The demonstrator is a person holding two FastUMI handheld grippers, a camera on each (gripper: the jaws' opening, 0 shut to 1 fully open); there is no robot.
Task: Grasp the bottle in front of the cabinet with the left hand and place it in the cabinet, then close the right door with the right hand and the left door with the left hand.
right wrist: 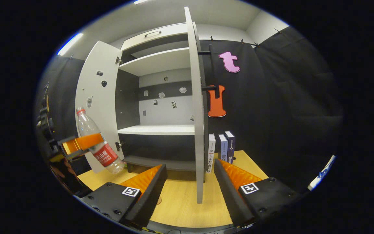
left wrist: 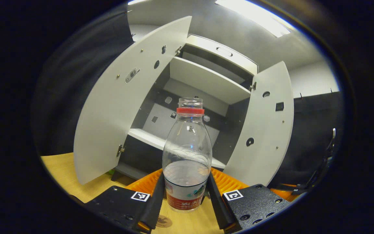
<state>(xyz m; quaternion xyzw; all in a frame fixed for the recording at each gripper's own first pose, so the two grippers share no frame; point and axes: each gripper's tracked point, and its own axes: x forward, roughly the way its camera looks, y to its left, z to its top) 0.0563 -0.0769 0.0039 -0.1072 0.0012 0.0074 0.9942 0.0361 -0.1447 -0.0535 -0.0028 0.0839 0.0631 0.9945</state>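
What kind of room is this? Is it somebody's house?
Probably a test booth, not a real home: an open cabinet sits on a wooden table, black cloth hangs behind, and a few books stand beside it.

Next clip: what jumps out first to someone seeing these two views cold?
The clear bottle with its red neck ring, clamped between the left gripper fingers and lifted off the table, before the cabinet. Both white doors stand wide open; the right door is edge-on before the open right gripper.
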